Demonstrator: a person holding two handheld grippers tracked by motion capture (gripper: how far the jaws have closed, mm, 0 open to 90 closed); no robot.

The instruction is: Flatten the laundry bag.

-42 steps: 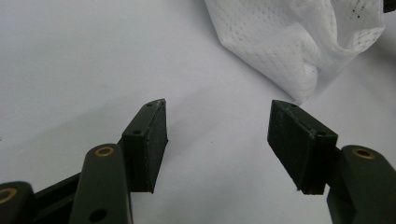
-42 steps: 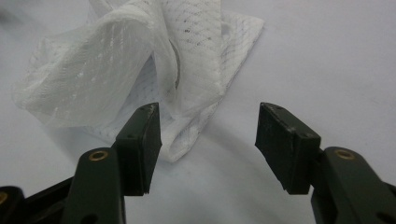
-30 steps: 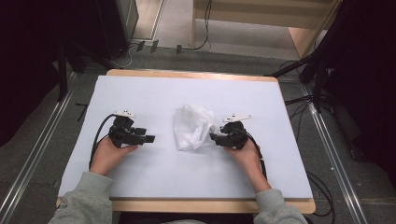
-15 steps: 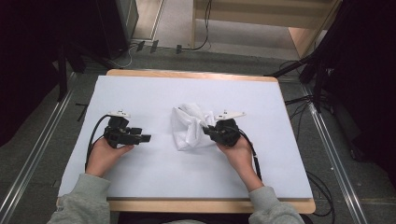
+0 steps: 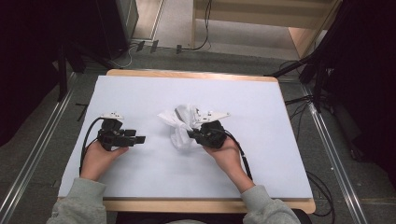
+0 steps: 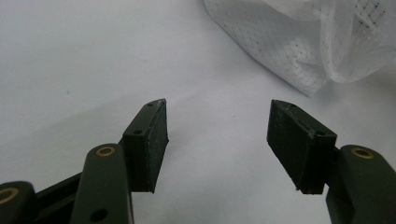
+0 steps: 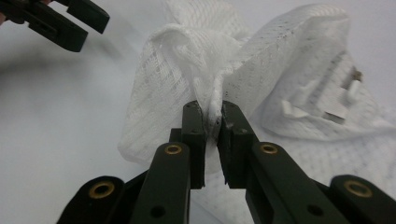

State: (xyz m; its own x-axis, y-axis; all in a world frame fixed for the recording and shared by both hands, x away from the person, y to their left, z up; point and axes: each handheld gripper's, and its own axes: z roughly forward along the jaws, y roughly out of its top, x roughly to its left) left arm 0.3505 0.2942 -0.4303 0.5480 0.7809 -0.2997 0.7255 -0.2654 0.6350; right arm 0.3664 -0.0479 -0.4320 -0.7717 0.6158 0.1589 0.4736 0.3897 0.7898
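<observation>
Now that the right gripper (image 7: 212,114) has just closed its jaws on the white mesh cloth (image 7: 196,60), lifting can begin, while the left gripper (image 6: 217,123) waits wide open and empty.

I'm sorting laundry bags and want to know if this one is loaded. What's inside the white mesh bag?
Through the white mesh bag, small pale flat pieces show in the right gripper view; what they are is unclear. Bunched folds cover the rest.

The white counter (image 5: 140,93) is evenly and brightly lit from above in the high view, while the surroundings are left dark. Soft shadows are cast in the gripper views, where the nearest parts are slightly blurred.
</observation>
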